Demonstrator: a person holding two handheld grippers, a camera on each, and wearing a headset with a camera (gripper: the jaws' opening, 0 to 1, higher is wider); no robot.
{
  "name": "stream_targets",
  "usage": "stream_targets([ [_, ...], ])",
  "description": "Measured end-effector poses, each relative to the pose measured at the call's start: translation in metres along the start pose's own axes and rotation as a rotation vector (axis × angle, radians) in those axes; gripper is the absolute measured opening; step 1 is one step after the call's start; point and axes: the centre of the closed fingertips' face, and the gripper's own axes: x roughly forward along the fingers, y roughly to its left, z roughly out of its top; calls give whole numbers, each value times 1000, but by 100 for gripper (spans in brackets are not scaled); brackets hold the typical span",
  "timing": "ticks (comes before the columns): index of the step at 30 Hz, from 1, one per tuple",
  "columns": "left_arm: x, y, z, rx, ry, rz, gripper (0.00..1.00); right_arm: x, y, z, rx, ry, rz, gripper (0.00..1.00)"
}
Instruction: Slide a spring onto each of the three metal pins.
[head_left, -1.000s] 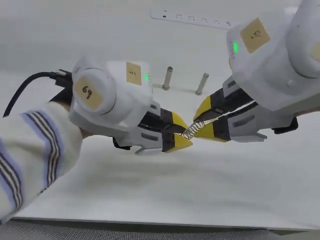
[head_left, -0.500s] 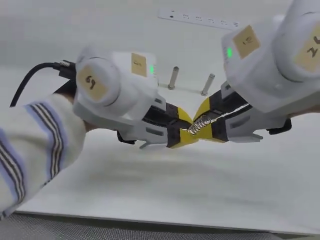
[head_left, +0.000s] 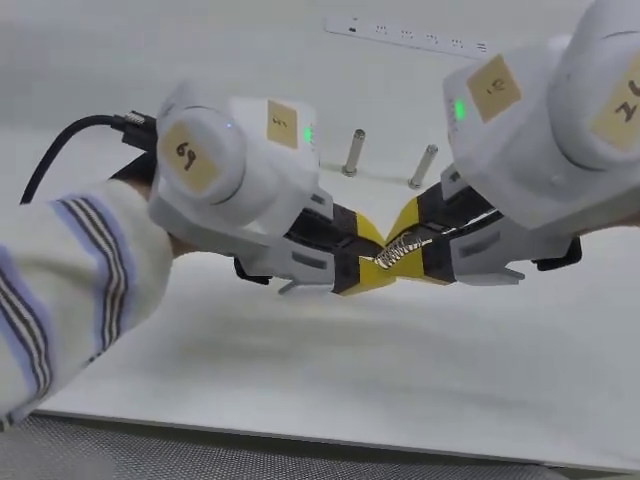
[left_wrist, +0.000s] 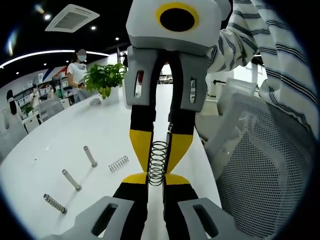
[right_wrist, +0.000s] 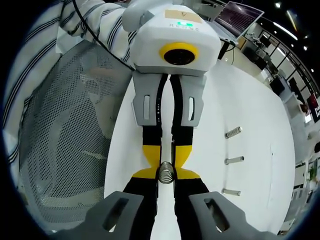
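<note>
Head view shows the left gripper (head_left: 375, 257) and right gripper (head_left: 407, 243) tip to tip above the table (head_left: 300, 380), both pinching 1 spring (head_left: 398, 250); 2 pins (head_left: 353, 152) stand upright behind

left gripper (head_left: 376, 258): white shell, tan sticker (head_left: 188, 167) "69", green light (head_left: 307, 134), black cable (head_left: 60, 160) | right gripper (head_left: 402, 244): white, yellow-tipped black jaws (both alike) | sleeve (head_left: 60, 290): cream, striped

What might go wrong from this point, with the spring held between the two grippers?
1. The spring is pinched only at the tips of the left gripper and right gripper; a pull apart may stretch it or flick it away.
2. One bare pin stands upright beside another; a bulky gripper bringing the spring in could knock one over.
</note>
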Motion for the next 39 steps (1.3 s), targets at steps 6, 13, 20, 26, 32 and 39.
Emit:
stream_targets([
  [6,-3,3,-1,-20,1,9,3,0,-4,2,42,-6,-17,8],
  [13,-4,4,-3,-13,8,17,3,1,-3,4,37,8,-18,8],
  [20,-8,6,2,-34,-23,22,4,-3,-6,5,31,9,-23,8],
  [26,-10,7,3,-47,-28,21,11,-4,-10,6,32,13,-42,8],
  [32,-16,14,-1,-100,-38,44,21,-6,-16,4,50,13,-59,8],
  [39,-29,36,-11,-147,-41,130,36,-14,-26,-1,75,14,-87,8],
])
